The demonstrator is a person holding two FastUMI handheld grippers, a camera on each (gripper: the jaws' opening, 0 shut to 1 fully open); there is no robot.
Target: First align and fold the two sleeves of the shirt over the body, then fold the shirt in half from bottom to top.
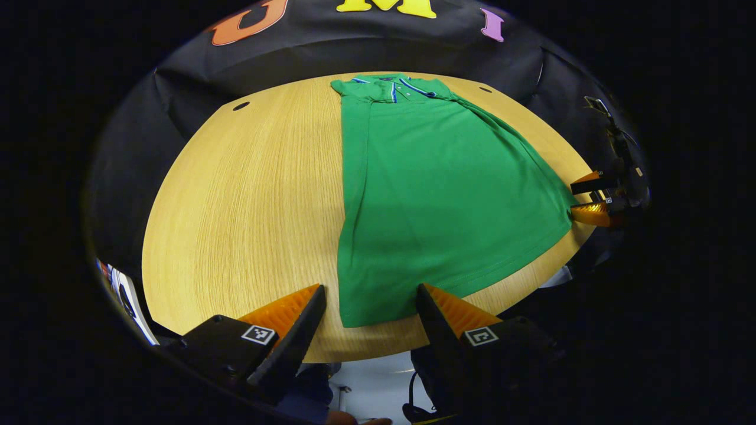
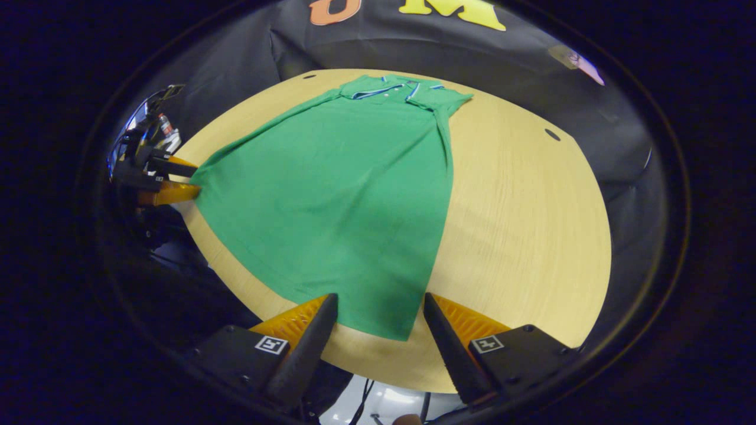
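Grippers sat at near table edge, both w/ fingers spread apart, holding nothing. Left gripper (image 1: 369, 298) straddled near-left hem corner of green shirt (image 1: 437, 195); right gripper (image 2: 381, 307) straddled near-right hem corner, cloth lying between its fingers. Whether fingers touched fabric: can't tell. Shirt lay flat on round wooden table (image 1: 248, 195), sleeves folded in over body, long narrow shape running near to far. Collar (image 1: 393, 82) w/ striped trim sat at far edge, near black booth wall (image 1: 331, 50).
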